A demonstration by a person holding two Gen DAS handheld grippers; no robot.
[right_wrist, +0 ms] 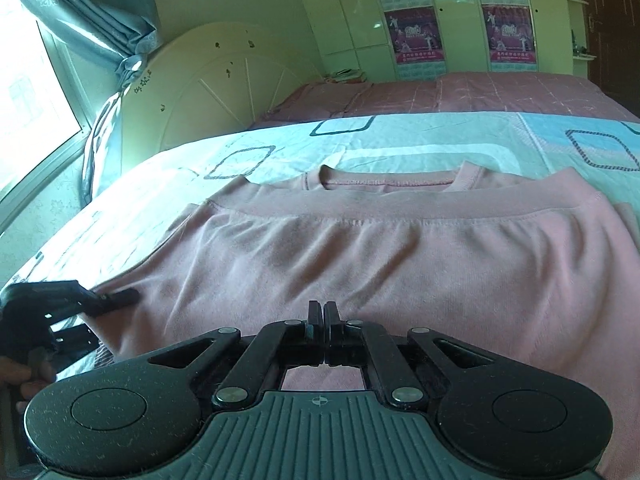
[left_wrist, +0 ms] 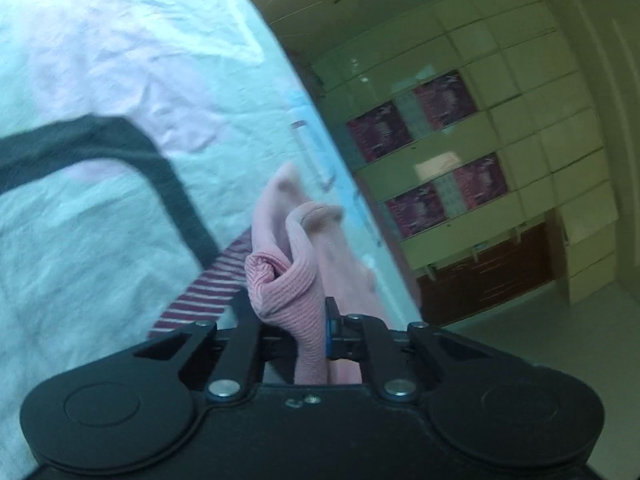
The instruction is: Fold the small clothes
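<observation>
A pink shirt (right_wrist: 360,264) lies on the bed, doubled over so its ribbed hem band (right_wrist: 400,205) sits just short of the neckline (right_wrist: 384,182). My left gripper (left_wrist: 288,316) is shut on a bunched ribbed piece of the pink shirt (left_wrist: 292,280), which sticks up between its fingers. The right wrist view shows the left gripper (right_wrist: 116,298) at the shirt's left edge, held by a hand. My right gripper (right_wrist: 323,312) is shut, pads together, low over the near part of the shirt. No cloth shows between its pads.
The shirt rests on a pale blue sheet (right_wrist: 280,148) printed with dark square outlines. A red-and-white striped cloth (left_wrist: 200,296) lies under the left gripper. Beyond are a checked pink bedcover (right_wrist: 460,92), a white headboard (right_wrist: 224,80), a curtained window (right_wrist: 48,80) and a wardrobe with posters (right_wrist: 416,32).
</observation>
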